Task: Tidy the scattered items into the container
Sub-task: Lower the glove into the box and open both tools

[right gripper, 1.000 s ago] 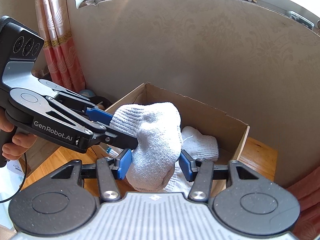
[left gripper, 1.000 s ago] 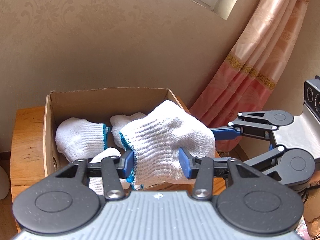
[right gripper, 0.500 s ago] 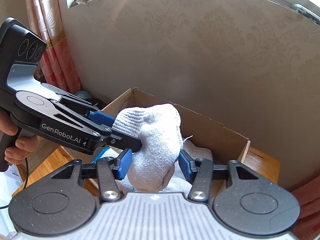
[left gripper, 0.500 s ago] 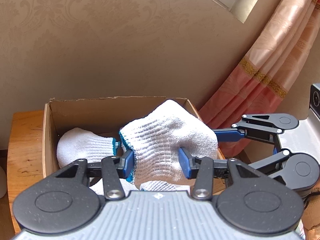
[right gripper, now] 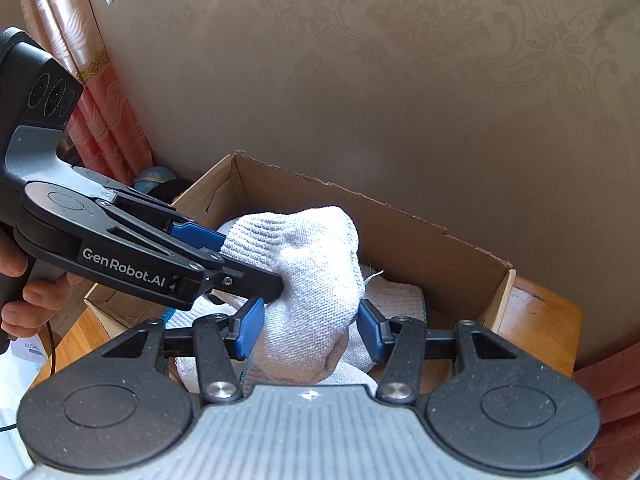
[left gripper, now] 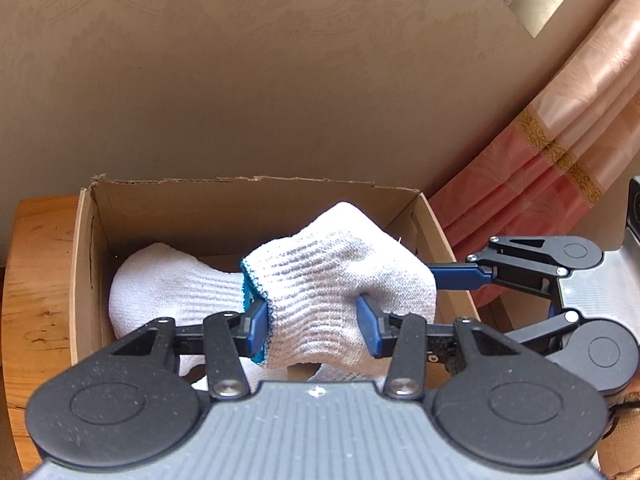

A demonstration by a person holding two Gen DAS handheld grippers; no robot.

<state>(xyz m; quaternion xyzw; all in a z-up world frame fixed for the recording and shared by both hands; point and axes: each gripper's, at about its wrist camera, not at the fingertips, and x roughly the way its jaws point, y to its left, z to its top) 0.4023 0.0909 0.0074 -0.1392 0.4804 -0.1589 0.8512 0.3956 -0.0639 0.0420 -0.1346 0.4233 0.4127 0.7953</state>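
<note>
Both grippers grip one bundled white knit glove with a teal cuff (left gripper: pixel 336 280), held over the open cardboard box (left gripper: pixel 248 204). My left gripper (left gripper: pixel 312 326) is shut on its cuff end. My right gripper (right gripper: pixel 310 334) is shut on the other end of the glove (right gripper: pixel 316 280). The right gripper reaches in from the right in the left wrist view (left gripper: pixel 460 276); the left gripper comes from the left in the right wrist view (right gripper: pixel 244 256). More white gloves (left gripper: pixel 172 284) lie inside the box beneath the glove.
The box (right gripper: pixel 440 248) stands on a wooden table (left gripper: pixel 32 280) against a patterned beige wall. Pink curtains (left gripper: pixel 568 152) hang to the right of the box. A hand (right gripper: pixel 16 280) holds the left gripper's handle.
Both grippers have moved forward and lower with the glove, so it now hangs deeper over the box's inside. The grip on the glove is unchanged.
</note>
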